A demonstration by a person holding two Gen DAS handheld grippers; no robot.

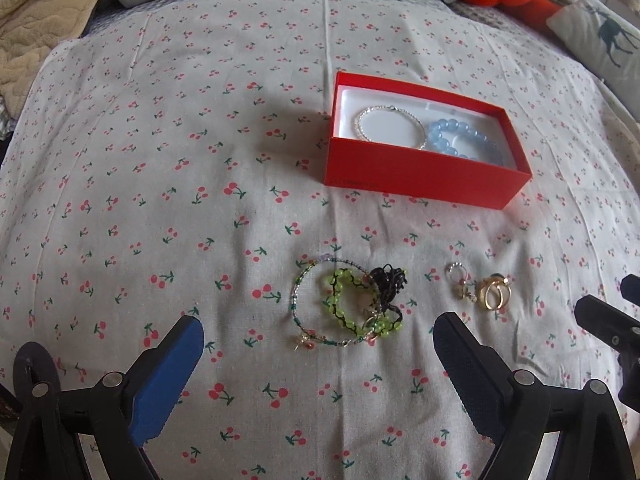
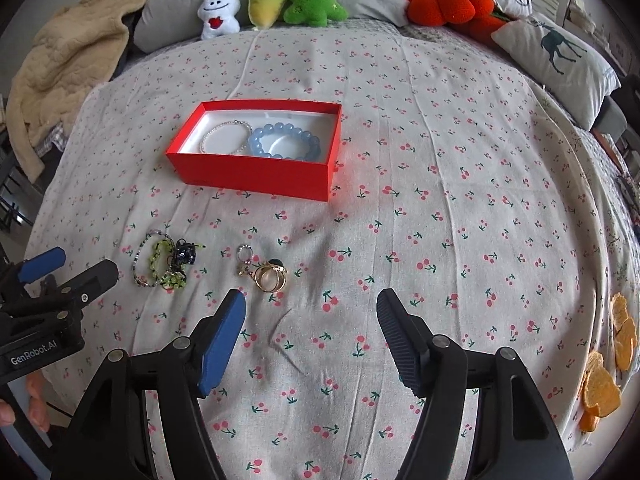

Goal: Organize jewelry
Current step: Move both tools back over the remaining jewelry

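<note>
Blue-padded left claw is hovering wide open, empty, with the bracelet tangle lying dead ahead between its tips. Right claw, also gaping, is sitting nearer the gold rings; red box is waiting mid-bed.

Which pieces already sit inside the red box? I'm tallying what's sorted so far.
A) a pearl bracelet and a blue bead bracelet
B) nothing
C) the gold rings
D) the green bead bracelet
A: the red box holds the pearl bracelet and the blue bead bracelet; the rest lies on the cloth.
</note>
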